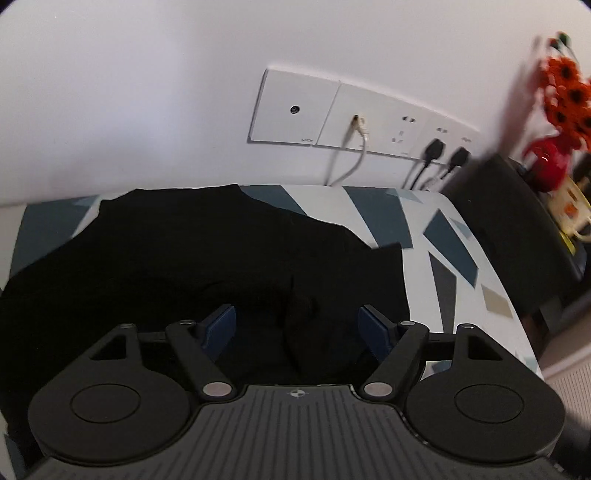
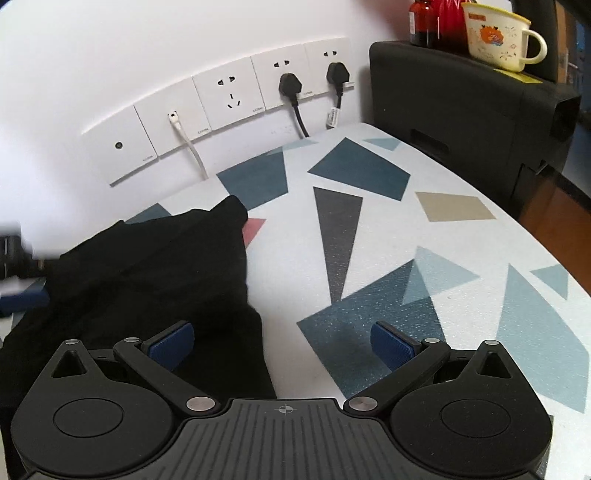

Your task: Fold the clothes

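A black garment (image 1: pixel 177 251) lies in loose folds on a table with a white top printed with blue and grey triangles (image 1: pixel 454 258). My left gripper (image 1: pixel 297 326) hovers over the garment's near part, open, its blue pads apart with only cloth below them. In the right wrist view the same garment (image 2: pixel 155 266) fills the left side. My right gripper (image 2: pixel 280 343) is open above the garment's right edge, its left pad over black cloth and its right pad over bare table (image 2: pixel 369 229). A blurred piece of the other gripper (image 2: pixel 18 273) shows at the far left.
A row of white wall sockets (image 2: pixel 236 96) with two black plugs and a white cable runs behind the table. A black box-like device (image 2: pixel 461 107) stands at the right, carrying a cream mug (image 2: pixel 495 35), a brown bottle and a red vase with orange flowers (image 1: pixel 565 96).
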Motion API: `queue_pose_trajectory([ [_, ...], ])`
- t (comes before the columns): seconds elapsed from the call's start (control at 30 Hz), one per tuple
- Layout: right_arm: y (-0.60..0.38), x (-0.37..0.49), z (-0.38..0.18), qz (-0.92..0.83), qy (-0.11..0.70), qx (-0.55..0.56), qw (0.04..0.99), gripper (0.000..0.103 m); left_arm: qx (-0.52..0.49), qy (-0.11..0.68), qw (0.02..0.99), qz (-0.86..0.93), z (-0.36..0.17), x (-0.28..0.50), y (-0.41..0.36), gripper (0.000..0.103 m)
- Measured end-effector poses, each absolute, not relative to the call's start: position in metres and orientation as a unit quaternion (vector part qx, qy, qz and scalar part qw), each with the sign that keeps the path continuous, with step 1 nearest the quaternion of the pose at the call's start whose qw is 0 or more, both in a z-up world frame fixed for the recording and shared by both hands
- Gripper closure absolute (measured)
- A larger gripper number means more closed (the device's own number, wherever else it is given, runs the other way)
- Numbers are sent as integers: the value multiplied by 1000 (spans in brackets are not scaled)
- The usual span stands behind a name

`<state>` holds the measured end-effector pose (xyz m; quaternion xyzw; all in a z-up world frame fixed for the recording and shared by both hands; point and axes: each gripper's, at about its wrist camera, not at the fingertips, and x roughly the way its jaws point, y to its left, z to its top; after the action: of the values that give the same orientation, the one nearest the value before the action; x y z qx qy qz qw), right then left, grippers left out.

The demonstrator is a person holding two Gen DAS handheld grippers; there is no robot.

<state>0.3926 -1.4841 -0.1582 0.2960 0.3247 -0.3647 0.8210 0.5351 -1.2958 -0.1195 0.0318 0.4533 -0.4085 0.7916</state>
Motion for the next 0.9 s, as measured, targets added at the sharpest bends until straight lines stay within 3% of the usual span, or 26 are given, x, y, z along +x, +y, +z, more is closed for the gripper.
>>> queue_pose_trajectory([
  [0.1,-1481,400,-157,-335,313,297,837,1,-16,449,801,-396,-109,537,-1242,27],
  [0.17,-1475,408,-156,-309,312,288,851,1,-31,430,824,-368,-107,536,-1201,15],
  [0.23,-1468,418,-155,-284,315,274,863,3,-13,402,851,-338,-108,531,-1163,13],
  [0.37,-1451,445,-157,-230,323,223,891,8,86,399,869,-278,-138,517,-1121,14],
  [0.43,-1441,462,-162,-209,329,200,899,8,128,402,870,-257,-156,509,-1113,23],
  [0.57,-1429,494,-174,-195,338,199,899,10,154,397,870,-247,-176,502,-1122,24],
  [0.63,-1424,509,-181,-212,352,167,896,23,150,395,878,-227,-183,505,-1125,26],
  [0.7,-1431,516,-184,-238,365,173,883,46,140,399,884,-201,-189,516,-1126,61],
  [0.73,-1438,516,-183,-251,363,195,876,54,134,405,884,-192,-190,521,-1124,92],
  [0.8,-1455,507,-174,-264,335,246,871,95,96,413,886,-187,-189,532,-1112,93],
  [0.9,-1480,485,-146,-289,263,275,878,95,62,414,892,-172,-188,541,-1096,93],
])
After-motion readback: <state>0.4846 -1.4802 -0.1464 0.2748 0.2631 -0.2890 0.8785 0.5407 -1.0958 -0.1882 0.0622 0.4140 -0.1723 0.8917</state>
